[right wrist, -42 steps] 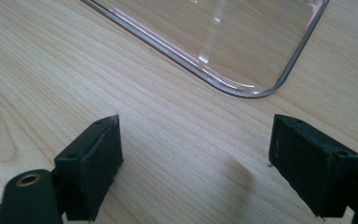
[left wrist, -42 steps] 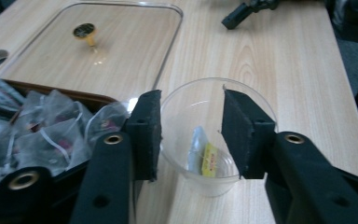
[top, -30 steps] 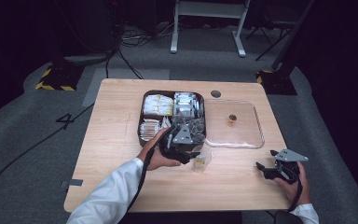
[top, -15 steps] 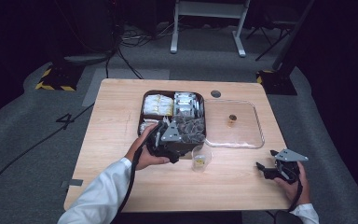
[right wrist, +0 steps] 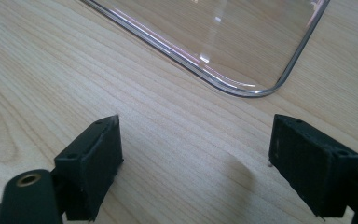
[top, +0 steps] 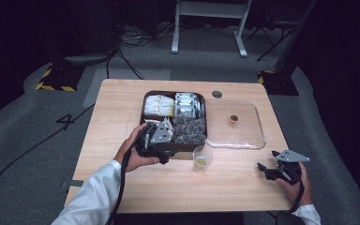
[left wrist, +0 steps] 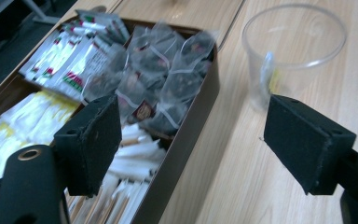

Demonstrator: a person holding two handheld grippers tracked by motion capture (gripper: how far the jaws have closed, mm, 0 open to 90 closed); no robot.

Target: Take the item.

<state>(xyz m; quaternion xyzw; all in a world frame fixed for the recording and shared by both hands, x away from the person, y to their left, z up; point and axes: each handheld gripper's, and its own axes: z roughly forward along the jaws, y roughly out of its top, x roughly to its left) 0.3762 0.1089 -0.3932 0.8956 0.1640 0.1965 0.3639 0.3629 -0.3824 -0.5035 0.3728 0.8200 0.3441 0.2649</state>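
A dim room: grey carpet floor (top: 37, 140), a white stand (top: 209, 21), loose cables (top: 126, 42).

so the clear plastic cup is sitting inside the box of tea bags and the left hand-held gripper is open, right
Not quite. The cup stands on the table beside the box, not inside it, as the left gripper view shows. The left hand-held gripper is open, with nothing between its jaws.

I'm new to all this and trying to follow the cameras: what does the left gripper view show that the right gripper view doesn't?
The left gripper view alone has the brown box of tea bags and paper packets, plus a clear plastic cup with something small inside. The right gripper view alone has the rounded corner of a clear lid lying flat. Both share the wooden table and a pair of black jaws standing wide apart with nothing between them.
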